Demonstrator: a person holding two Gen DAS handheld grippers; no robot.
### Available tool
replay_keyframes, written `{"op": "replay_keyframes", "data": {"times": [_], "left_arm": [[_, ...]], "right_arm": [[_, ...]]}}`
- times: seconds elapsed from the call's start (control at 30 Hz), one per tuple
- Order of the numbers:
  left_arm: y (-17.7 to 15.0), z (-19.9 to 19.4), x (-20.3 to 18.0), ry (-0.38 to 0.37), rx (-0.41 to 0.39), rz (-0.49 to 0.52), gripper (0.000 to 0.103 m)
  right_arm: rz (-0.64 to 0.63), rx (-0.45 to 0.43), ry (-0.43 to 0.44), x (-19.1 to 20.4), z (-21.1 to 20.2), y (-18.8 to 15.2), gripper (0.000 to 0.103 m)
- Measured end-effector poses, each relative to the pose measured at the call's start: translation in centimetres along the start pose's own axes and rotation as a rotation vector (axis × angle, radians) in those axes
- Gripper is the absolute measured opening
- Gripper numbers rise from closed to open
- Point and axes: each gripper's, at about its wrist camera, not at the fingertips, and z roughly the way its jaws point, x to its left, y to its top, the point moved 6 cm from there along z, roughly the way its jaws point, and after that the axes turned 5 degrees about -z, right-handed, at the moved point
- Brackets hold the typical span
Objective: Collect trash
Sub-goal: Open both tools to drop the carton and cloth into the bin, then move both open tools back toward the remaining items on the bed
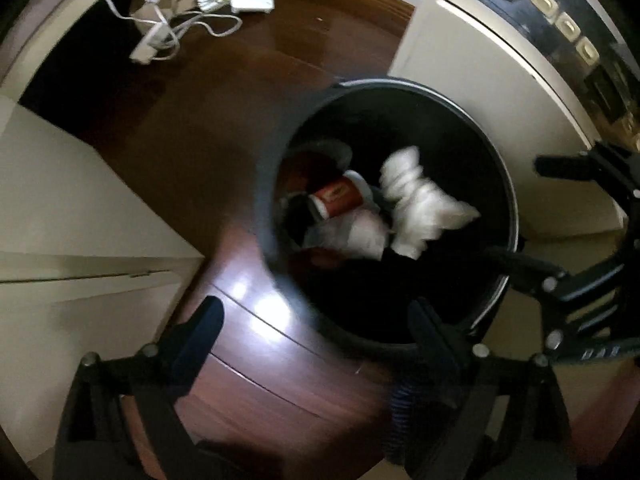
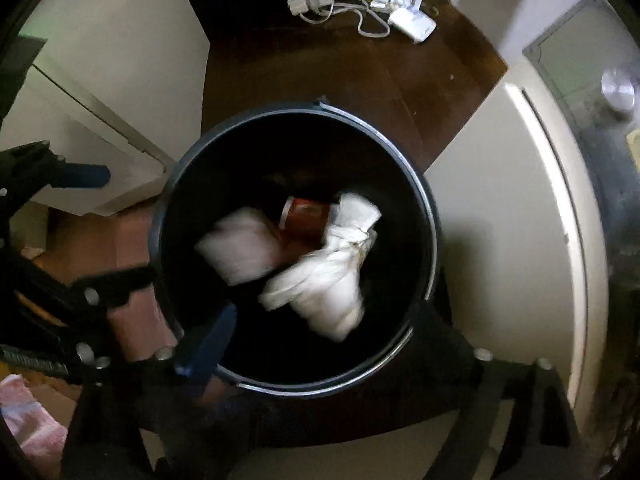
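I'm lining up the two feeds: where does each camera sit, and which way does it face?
Left wrist: on the left gripper, facing down at the black bin; its open fingers show, the right gripper alongside.
Right wrist: on the right gripper, facing down into the bin; the left gripper shows.
Shared: bin, red cup, white wad, cables.

red cup (image 1: 338, 199) label blurred, no text readable anywhere

Dark glossy wood floor (image 1: 192, 128); cream cabinets (image 1: 60, 208); white cables (image 2: 340, 8) and power strip (image 1: 150, 42) on floor.
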Motion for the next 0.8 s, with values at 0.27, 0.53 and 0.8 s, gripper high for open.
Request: {"op": "replay_keyframes", "data": {"times": [0.27, 0.53, 0.8], "left_arm": [[-2.1, -12.9, 3.9, 0.063, -0.246, -0.122, 0.094], [-5.9, -27.1, 10.3, 0.139, -0.489, -0.216, 0.095], [-10.9, -33.9, 16.8, 0.182, -0.628, -0.381, 0.095]], "right_arm": [[0.138, -0.201, -0.042, 0.0, -11.8, 2.3, 0.101], [0.148, -0.439, -0.099, 4.2, -28.0, 6.0, 0.102], [0.035, -0.556, -0.107, 12.0, -36.4, 6.8, 0.102]]}}
